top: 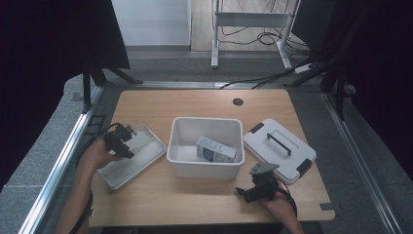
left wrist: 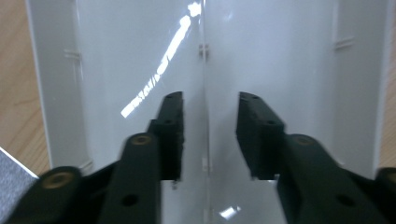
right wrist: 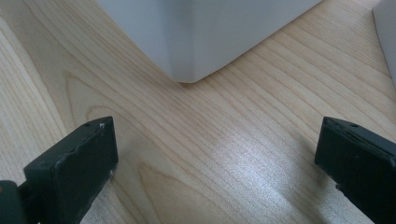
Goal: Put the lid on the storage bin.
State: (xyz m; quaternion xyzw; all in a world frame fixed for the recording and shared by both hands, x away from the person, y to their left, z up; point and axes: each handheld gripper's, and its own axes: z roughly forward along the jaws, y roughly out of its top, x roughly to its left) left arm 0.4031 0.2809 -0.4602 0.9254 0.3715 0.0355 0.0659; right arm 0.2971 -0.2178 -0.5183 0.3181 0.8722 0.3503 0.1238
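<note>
Step in hand, as judged: grasp of the shallow white tray [top: 141,163] at the left of the worktop [top: 195,200].

Position of parts:
- Tray lying flat on the worktop, just beside the left wall of the white bin [top: 204,168], apart from it by a narrow gap.
- Left tongs [left wrist: 209,100] held over the near-left part of the tray, pointed down into it.
- In the left gripper view, a thin raised rib [left wrist: 204,70] running along the tray's middle, passing between the two jaws.
- Left tongs apart by a moderate gap; pads on either side of the rib, not pressing on it. Nothing clamped.
- Right tongs [top: 242,195] low over bare worktop at the near right, wide apart and empty, aimed at the near corner of the bin.
- Carton [top: 214,150] lying tilted inside the bin, toward its right side.
- Grey-white lid [top: 265,148] with black handle and clips resting on the worktop to the right of the bin, close against it.

Next move, as judged:
- Lower the left tongs until the pads flank the rib fully.
- Keep the rib centred in the gap; correct any sideways offset first.
- Bring the pads together on the rib.
- Confirm a firm hold before lifting; expect a thin, smooth rib to slip easily.
- Lift level, to avoid knocking the bin wall.
</note>
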